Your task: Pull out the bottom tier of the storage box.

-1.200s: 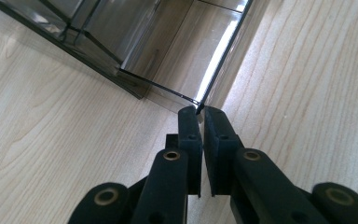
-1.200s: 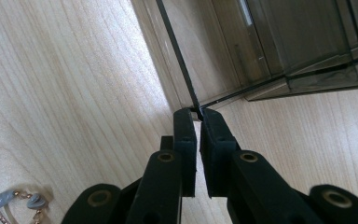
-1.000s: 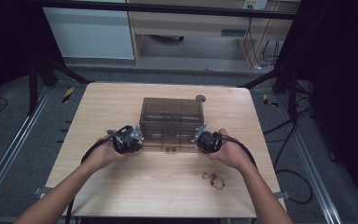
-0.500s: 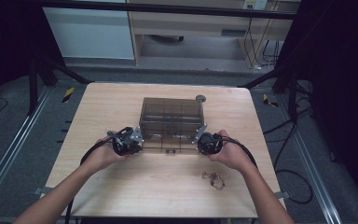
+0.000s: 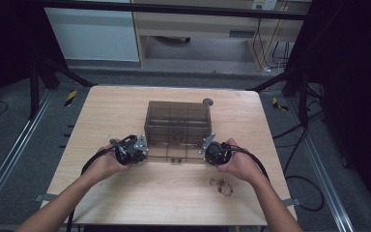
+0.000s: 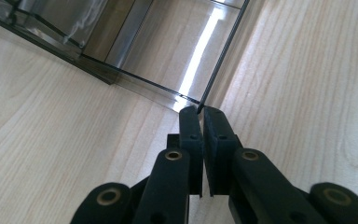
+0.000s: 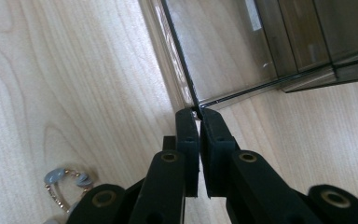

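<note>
A smoky see-through box (image 5: pixel 178 121) with inner dividers stands mid-table. Its thin lid panel (image 5: pixel 174 153) reaches from the box toward me, low over the wood. My left gripper (image 5: pixel 142 147) is shut on the lid's near left corner. My right gripper (image 5: pixel 206 147) is shut on the near right corner. In the left gripper view the left gripper (image 6: pixel 200 112) pinches the dark edge of the lid (image 6: pixel 168 56). In the right gripper view the right gripper (image 7: pixel 198 113) nips the edge of the lid (image 7: pixel 214 51) the same way.
A small beaded chain with pale discs (image 5: pixel 221 186) lies on the wooden table (image 5: pixel 101 116) just in front of my right hand, and the chain (image 7: pixel 67 184) also lies left of the jaws in the right gripper view. A small grey round piece (image 5: pixel 207 102) sits behind the box.
</note>
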Demonstrator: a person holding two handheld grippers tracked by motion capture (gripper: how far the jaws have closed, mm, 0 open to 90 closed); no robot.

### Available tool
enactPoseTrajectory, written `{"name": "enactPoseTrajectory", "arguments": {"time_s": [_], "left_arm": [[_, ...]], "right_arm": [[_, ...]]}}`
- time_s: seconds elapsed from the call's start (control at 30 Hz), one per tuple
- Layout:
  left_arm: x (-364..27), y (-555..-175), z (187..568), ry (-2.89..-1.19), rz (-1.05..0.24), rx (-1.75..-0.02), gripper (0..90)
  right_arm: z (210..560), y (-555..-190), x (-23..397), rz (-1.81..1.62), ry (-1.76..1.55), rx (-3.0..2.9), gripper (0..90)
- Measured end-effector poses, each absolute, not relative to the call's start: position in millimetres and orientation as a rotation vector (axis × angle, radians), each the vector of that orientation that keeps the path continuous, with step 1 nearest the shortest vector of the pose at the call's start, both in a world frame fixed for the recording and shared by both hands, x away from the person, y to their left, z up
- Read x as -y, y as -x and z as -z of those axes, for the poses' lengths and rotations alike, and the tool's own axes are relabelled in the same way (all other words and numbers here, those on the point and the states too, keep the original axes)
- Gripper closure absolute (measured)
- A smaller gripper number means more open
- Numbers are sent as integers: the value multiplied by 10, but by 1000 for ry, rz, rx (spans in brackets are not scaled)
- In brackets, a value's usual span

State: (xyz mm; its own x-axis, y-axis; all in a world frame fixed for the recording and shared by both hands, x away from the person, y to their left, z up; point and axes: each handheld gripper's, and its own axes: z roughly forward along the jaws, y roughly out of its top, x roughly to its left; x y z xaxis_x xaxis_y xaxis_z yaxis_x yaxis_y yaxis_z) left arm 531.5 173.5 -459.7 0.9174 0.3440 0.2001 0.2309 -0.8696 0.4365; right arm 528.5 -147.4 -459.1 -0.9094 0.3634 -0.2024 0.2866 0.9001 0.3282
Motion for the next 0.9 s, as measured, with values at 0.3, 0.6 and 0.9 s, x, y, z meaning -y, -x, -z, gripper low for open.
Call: {"name": "enactPoseTrajectory", "arguments": {"time_s": [0.3,0.6,0.9], "left_arm": [[-1734,-5209,4620,-2665,-381,-410,870],[-1772,-5114,4630,-2650,-376,-406,868],[-1732,-5004,4629,-2660,-391,-392,869]], "right_arm": [[4591,-5216,1480,-422,-464,-2809,871],[4586,-5094,1442,-397,-436,-2825,874],[4580,-5069,1479,-412,-436,-2829,870]]}}
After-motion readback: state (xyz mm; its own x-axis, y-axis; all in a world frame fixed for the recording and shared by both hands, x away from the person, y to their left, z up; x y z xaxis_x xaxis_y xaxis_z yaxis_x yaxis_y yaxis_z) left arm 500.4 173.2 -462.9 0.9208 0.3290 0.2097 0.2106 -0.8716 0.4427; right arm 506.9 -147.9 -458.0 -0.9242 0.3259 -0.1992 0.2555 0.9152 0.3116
